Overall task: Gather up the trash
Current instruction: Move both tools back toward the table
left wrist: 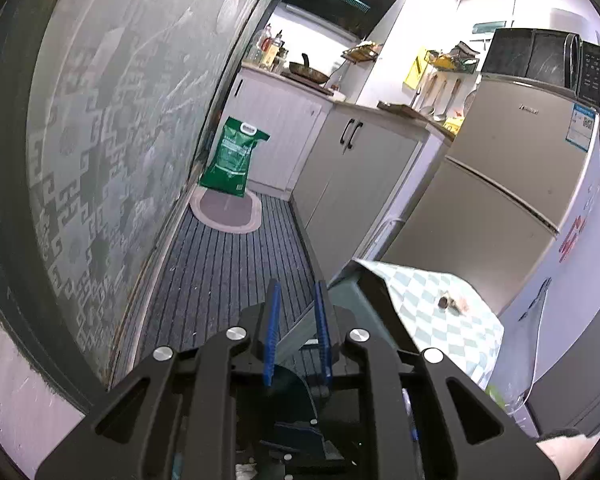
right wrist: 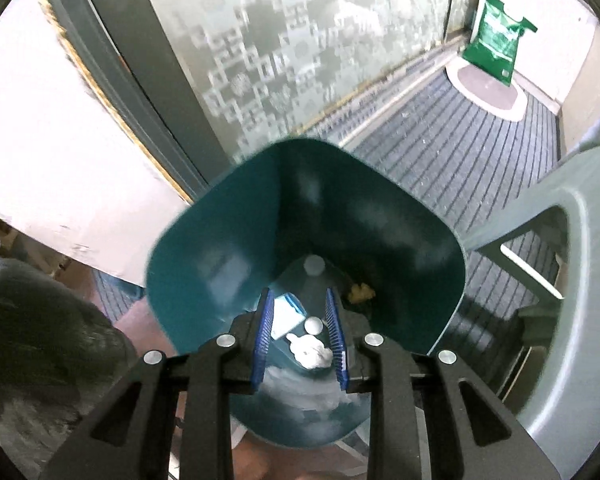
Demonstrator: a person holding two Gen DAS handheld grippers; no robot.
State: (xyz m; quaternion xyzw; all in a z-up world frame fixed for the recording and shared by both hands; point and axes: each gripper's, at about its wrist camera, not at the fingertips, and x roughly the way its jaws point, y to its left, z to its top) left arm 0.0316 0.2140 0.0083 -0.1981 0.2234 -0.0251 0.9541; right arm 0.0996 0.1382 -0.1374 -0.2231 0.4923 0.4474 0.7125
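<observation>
While the right gripper (right wrist: 298, 336) hangs over the teal bin (right wrist: 420, 248) with jaws parted around nothing, crumpled white paper (right wrist: 310, 350) lies light and soft on the bin's floor, and the left gripper (left wrist: 296, 328) pinches the bin's rim, probably stiff plastic.
</observation>
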